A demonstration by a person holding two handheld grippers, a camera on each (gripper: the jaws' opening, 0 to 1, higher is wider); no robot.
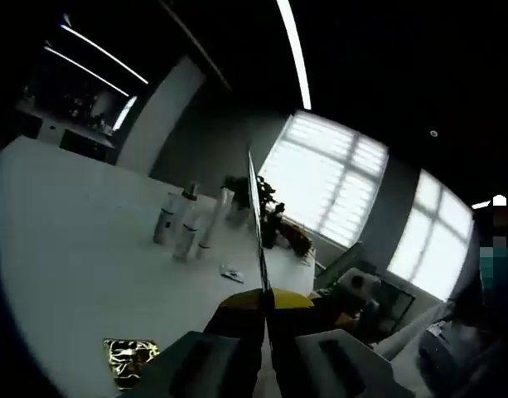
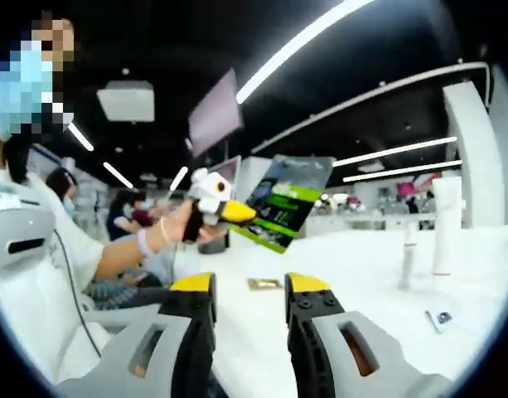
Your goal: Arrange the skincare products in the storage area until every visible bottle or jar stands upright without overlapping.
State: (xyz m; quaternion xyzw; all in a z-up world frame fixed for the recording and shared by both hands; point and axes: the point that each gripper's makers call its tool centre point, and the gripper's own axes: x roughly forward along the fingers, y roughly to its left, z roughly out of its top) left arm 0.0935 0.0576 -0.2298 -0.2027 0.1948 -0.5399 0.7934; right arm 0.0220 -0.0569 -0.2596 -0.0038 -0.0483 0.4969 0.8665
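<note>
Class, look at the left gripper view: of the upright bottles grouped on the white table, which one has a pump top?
The pump bottle, standing behind the others in the cluster; its neighbours, the grey bottle and the pale bottle, carry plain caps.

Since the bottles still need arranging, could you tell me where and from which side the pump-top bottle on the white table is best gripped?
Judging from the left gripper view, grip the pump-top bottle around its straight body, below the pump, coming in level from the open table side. It stands upright, and other bottles crowd close beside it. The left gripper is currently shut on a card.
</note>
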